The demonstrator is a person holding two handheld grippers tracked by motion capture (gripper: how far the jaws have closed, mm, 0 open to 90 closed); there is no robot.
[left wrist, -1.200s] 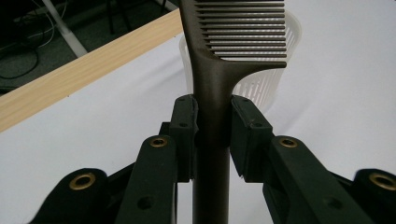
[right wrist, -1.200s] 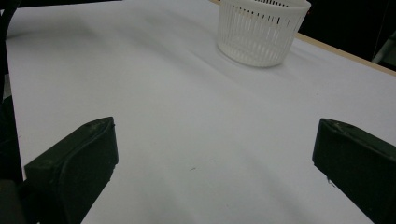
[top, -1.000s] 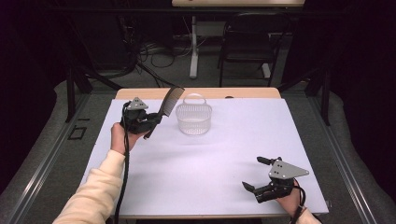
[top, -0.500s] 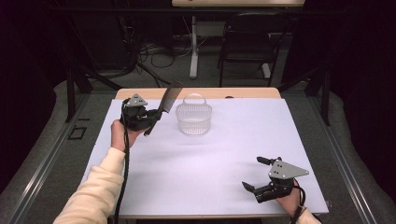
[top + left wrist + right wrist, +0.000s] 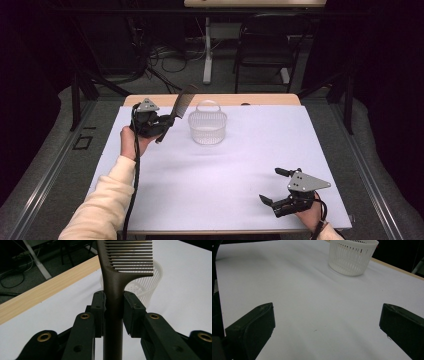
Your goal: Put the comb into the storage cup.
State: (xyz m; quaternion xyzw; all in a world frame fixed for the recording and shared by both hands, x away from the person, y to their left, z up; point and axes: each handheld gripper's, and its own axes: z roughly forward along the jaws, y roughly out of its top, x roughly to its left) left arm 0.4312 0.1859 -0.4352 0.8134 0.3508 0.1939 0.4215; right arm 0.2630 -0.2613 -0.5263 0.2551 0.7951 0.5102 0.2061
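white-topped table with a white slatted basket standing on it

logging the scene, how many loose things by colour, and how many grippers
dark things: 1, the comb, clamped in the left gripper
white things: 1, the basket
grippers: 2, counting the right gripper, open
total: 4

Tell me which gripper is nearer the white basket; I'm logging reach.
Left. The left gripper, holding the comb, is just beside the basket; the right gripper is at the table's near edge.
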